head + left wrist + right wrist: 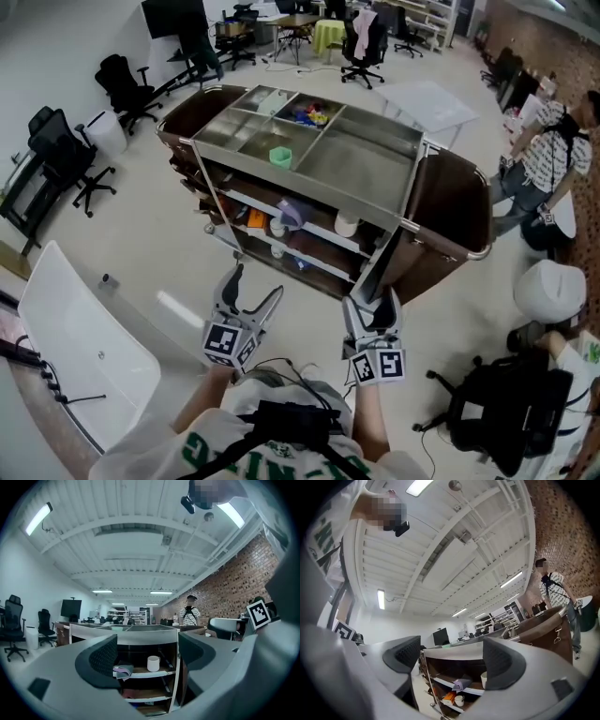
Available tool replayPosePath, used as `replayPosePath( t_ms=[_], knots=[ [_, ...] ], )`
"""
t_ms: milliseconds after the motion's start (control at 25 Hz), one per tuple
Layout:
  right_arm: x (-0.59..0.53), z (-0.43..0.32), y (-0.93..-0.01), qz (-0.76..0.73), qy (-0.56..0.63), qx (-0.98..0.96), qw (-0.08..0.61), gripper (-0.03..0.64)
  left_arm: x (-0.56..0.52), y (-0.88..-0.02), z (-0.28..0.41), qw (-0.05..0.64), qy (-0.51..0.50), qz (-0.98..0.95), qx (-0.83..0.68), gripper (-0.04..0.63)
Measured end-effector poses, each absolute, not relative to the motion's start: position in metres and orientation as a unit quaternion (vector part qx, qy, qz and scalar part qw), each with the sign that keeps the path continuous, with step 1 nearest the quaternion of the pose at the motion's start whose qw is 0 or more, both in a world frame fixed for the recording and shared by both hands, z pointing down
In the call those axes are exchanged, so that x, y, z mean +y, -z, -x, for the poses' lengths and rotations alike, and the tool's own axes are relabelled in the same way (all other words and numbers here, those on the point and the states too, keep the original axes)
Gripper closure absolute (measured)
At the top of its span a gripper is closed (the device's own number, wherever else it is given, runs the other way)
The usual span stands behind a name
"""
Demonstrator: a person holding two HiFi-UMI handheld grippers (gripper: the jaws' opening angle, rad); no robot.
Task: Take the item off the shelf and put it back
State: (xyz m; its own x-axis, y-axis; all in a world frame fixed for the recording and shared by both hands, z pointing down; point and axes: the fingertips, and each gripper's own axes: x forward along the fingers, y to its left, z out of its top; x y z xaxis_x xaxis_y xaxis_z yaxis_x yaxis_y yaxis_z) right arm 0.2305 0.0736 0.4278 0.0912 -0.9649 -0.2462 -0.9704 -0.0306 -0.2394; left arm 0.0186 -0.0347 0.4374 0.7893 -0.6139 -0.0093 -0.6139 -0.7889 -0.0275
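The task sentence does not name the item; the candidates are a white cup and a crumpled purple cloth, both resting on the upper shelf of the cart, the cloth left of the cup and apart from it. An orange item and a second small cup lie on the shelf below. Nothing has been lifted: the take-off step has not begun, and this is judged to be the approach. The left tongs are wide apart with nothing between the pads; the white cup sits on their line of sight, well beyond the tips. The right tongs are likewise spread wide and empty, pointed at the same shelf from lower down and to the side. In the head view both tongs are held short of the cart's open front. The next move calls for advancing one pair of tongs under the top tray without striking its rim, centring the pads on either side of the chosen item, then closing. A person stands beyond the cart's far end, clear of the reach path.
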Motion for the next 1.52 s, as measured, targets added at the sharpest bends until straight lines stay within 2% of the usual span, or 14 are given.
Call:
replayPosePath(
  t_ms=[600, 1520],
  knots=[
    [0.037, -0.230, -0.427, 0.720, -0.016, 0.677, 0.151, 0.195, -0.071, -0.442, -0.045, 0.011, -0.028, 0.955, 0.297, 0.201],
    [-0.037, -0.183, -0.426, 0.748, -0.013, 0.651, 0.132, 0.195, -0.151, -0.453, -0.008, 0.004, -0.024, 0.967, 0.253, 0.202]
  ],
)
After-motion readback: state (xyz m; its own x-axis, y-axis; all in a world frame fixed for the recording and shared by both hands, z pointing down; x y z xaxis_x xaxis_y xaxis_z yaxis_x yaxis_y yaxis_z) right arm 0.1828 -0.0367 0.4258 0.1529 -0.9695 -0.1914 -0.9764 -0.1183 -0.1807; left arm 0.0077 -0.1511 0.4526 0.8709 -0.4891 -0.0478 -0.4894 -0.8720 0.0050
